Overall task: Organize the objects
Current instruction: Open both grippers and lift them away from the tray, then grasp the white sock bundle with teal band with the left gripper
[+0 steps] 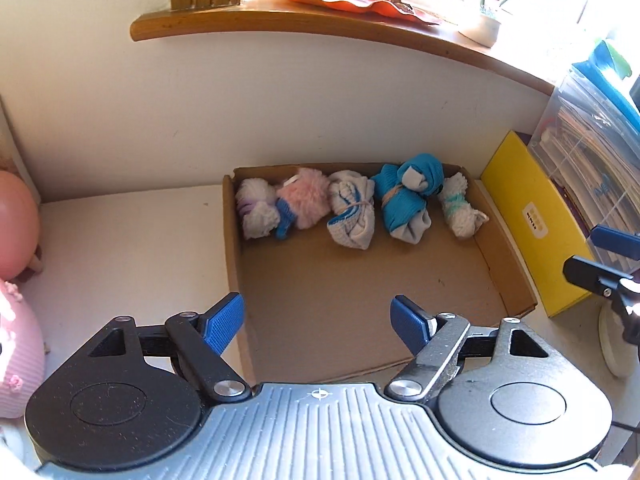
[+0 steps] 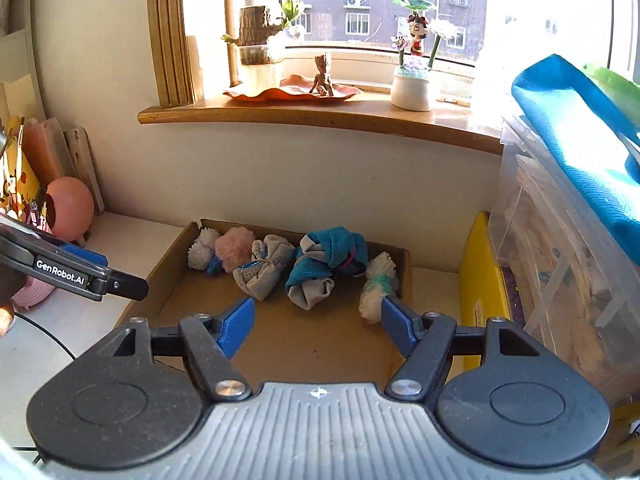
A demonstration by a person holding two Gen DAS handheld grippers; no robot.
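Observation:
A shallow cardboard box [image 1: 230, 240] lies on the white desk against the wall. Several rolled sock bundles stand in a row along its far side: white and purple [image 1: 256, 208], fluffy pink [image 1: 306, 200], grey with blue [image 1: 352, 216], teal [image 1: 408, 196], and white with green [image 1: 460, 208]. My left gripper [image 1: 317, 308] hangs open over the box's near edge with nothing between its fingers. My right gripper [image 2: 317, 308] is open above the box floor [image 2: 312, 336]. The white and green bundle [image 2: 376, 288] lies just beyond its right finger, apart from the pads. Each gripper shows at the edge of the other's view.
A yellow box [image 1: 532, 224] stands right of the cardboard box, beside a clear plastic bin [image 2: 560, 248] with a blue cloth on top. A pink ball [image 2: 70, 208] and a pink knitted thing [image 1: 16, 344] sit at the left. The windowsill [image 2: 320, 114] carries plants and figurines.

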